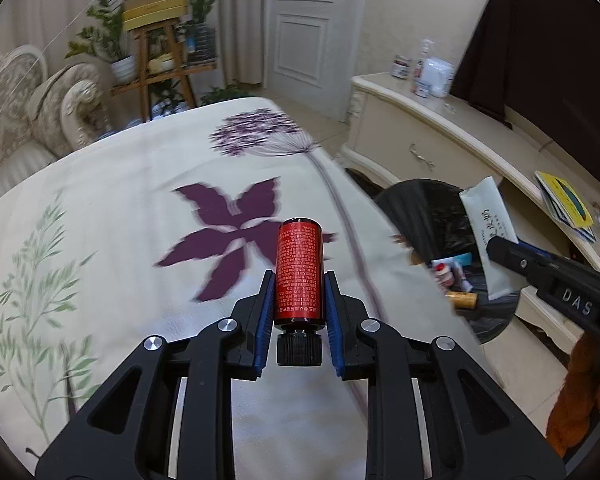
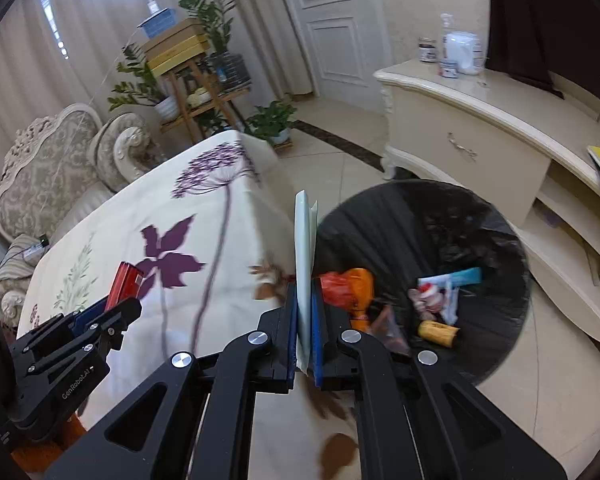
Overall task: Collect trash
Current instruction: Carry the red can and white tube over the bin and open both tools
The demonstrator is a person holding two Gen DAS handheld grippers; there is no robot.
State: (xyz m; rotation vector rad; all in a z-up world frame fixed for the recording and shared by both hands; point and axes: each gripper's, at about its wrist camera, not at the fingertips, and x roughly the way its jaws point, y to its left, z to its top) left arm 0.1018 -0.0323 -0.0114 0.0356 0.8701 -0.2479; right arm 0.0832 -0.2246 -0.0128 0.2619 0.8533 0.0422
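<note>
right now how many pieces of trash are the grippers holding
2. A red bottle is clamped in the left gripper over the table; a flat white packet is pinched in the right gripper beside the bin.

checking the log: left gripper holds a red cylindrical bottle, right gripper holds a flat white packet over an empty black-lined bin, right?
Not empty. The right wrist view shows the black-lined bin already holding wrappers and other trash. The rest is right.

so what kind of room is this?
Most likely a home living room: an ornate upholstered sofa, a cream cabinet, potted plants, and a low table under a floral cloth.
</note>
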